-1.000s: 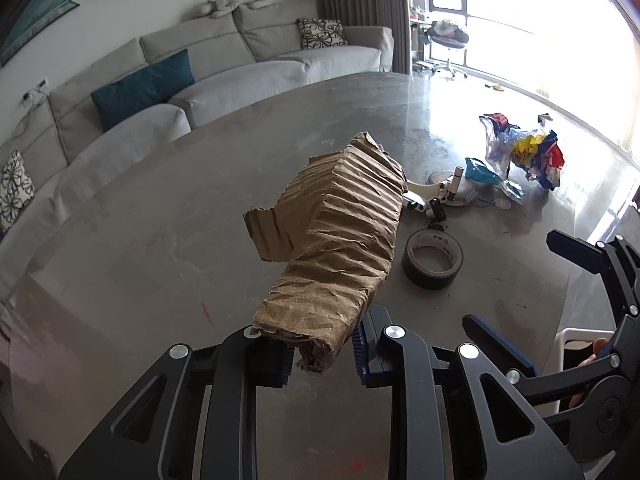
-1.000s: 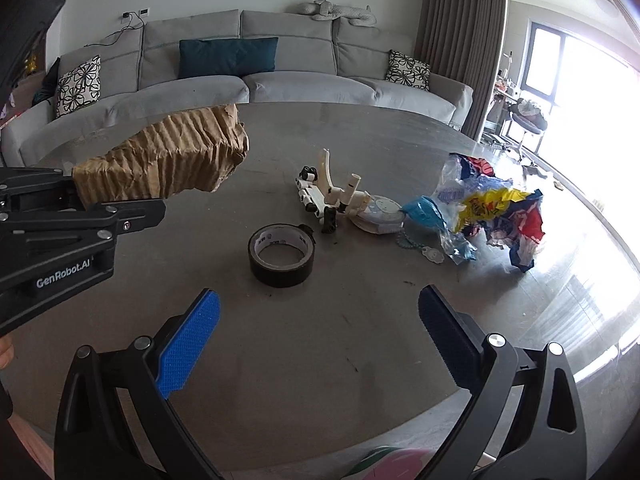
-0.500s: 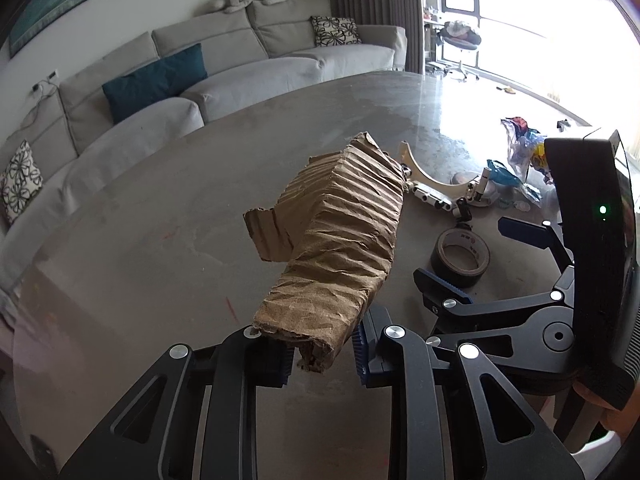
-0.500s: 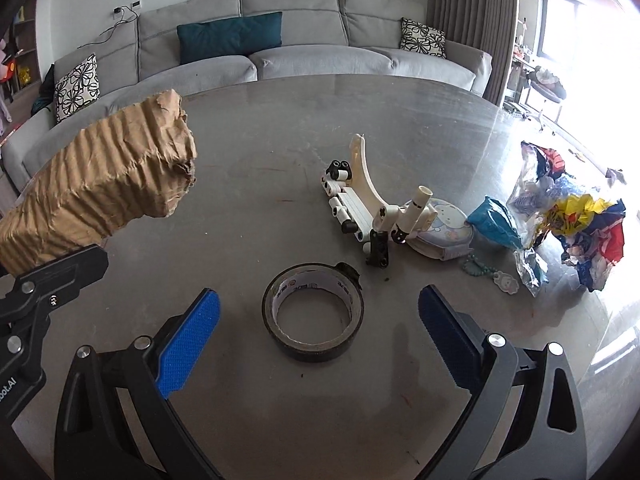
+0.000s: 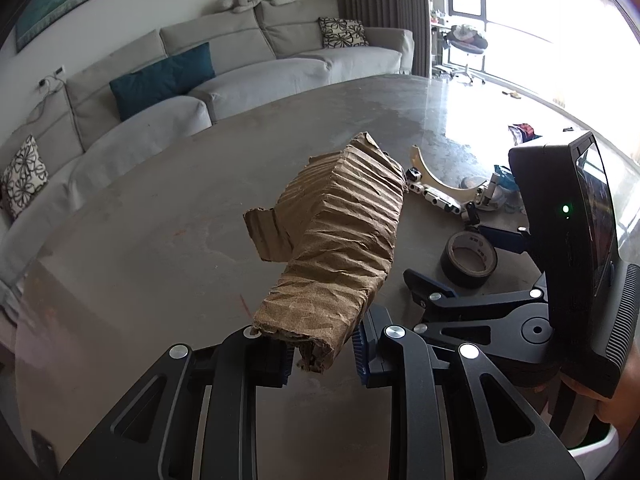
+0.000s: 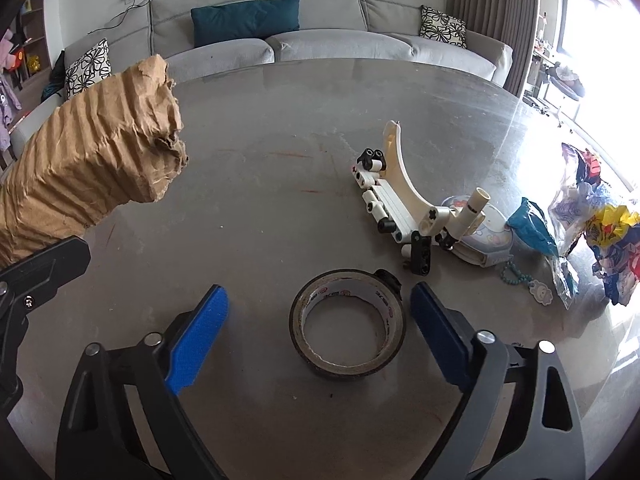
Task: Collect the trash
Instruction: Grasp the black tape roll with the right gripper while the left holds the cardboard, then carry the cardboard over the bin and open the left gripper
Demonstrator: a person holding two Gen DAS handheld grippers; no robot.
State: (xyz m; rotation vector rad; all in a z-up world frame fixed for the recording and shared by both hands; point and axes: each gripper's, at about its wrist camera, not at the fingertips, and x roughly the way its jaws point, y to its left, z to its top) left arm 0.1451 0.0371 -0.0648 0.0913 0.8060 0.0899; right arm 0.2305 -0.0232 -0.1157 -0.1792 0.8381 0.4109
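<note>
Grey round table [image 6: 280, 128], left gripper [image 5: 320, 354] clamping crumpled cardboard [image 5: 336, 248], right gripper [image 6: 316, 332] spread wide around tape roll [image 6: 347, 338], colourful wrappers [image 6: 600, 220] seen only from right wrist

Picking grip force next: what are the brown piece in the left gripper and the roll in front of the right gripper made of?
Brown piece: looks like crushed corrugated cardboard, matte, with ribbed creases and torn fibrous edges. Roll: seemingly adhesive tape, dark glossy outside, on a pale printed core, probably cardboard.

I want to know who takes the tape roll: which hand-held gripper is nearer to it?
Right. The right hand-held gripper is open around the tape roll; the left hand-held gripper, beside it, holds crumpled cardboard.
</note>
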